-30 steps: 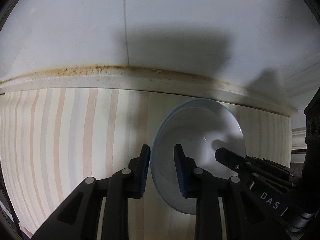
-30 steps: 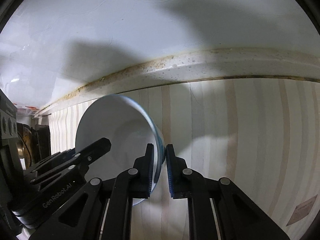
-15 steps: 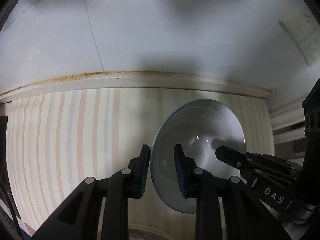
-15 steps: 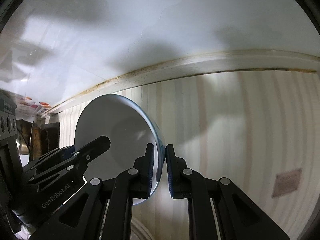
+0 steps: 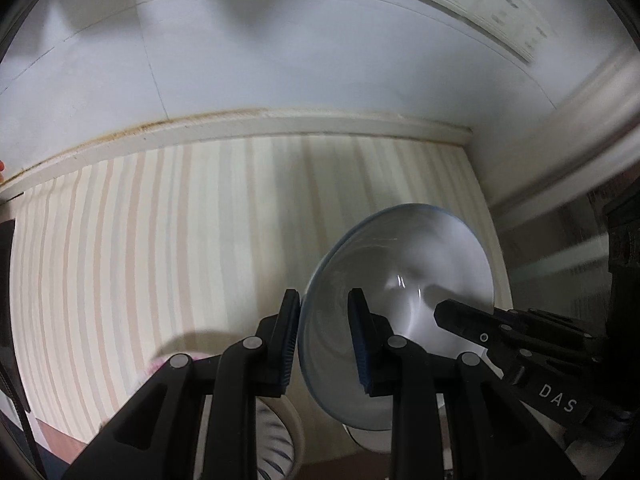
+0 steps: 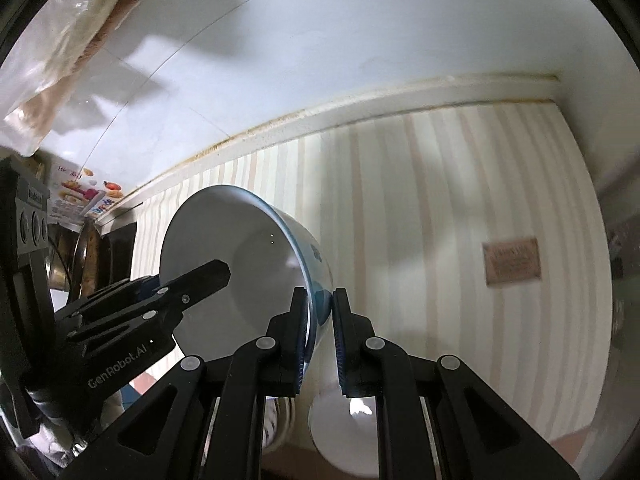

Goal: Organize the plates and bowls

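White-glazed bowl (image 6: 236, 276) with a blue rim line and blue marks on its outer wall, held tipped on edge between two grippers above a counter. Right gripper (image 6: 320, 336): its two blue-padded fingers (image 6: 301, 340) are clamped on the rim, one inside the bowl and one against the outer wall; the bowl's opening faces away to the left of these fingers. Left gripper (image 5: 323, 342): its fingers (image 5: 357, 344) pinch the opposite rim, the bowl wall passing between the pads, with the hollow lying to the right of them. Each gripper shows in the other's view as a black linkage reaching into the bowl's mouth.

Below the right gripper's fingertips, partly hidden by them, a white plate (image 6: 340, 432) lies near the counter's front edge. The counter surface (image 5: 200, 240) carries pale cream and beige stripes running away from the fingers. Ahead of both grippers, a stained cream upstand (image 5: 280, 126) meets a white wall (image 5: 300, 52). To the right of the right gripper's fingers, a small brown label (image 6: 512, 262) lies on the stripes, blurred. Far left of them, a printed package (image 6: 80, 196) stands by the wall.
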{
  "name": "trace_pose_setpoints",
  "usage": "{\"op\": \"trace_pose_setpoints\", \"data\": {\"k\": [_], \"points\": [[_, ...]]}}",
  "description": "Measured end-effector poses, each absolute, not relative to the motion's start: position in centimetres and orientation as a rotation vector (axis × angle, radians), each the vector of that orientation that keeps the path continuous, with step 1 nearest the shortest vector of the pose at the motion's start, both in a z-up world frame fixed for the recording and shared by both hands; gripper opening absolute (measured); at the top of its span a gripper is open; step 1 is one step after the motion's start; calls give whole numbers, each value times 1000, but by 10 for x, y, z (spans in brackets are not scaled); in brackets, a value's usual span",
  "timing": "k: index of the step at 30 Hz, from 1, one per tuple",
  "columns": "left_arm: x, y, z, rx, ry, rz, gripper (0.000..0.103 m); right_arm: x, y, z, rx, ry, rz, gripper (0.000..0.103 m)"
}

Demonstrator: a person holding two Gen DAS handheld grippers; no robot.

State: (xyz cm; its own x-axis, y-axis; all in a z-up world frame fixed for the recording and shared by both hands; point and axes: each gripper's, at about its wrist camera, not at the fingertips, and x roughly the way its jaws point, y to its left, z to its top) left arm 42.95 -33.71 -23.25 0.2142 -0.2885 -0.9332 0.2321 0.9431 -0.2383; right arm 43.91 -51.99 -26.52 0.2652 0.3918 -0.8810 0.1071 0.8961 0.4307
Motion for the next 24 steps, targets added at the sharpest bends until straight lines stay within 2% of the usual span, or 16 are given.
{"op": "trace_pose_setpoints", "data": {"k": [10, 24], "points": [[374, -364, -260, 6, 1393, -434, 22, 346, -551, -285, 494, 1366, 174, 14], [349, -383, -295, 89, 1461, -405, 22, 317, -559, -343, 541, 1459, 162, 14]]}}
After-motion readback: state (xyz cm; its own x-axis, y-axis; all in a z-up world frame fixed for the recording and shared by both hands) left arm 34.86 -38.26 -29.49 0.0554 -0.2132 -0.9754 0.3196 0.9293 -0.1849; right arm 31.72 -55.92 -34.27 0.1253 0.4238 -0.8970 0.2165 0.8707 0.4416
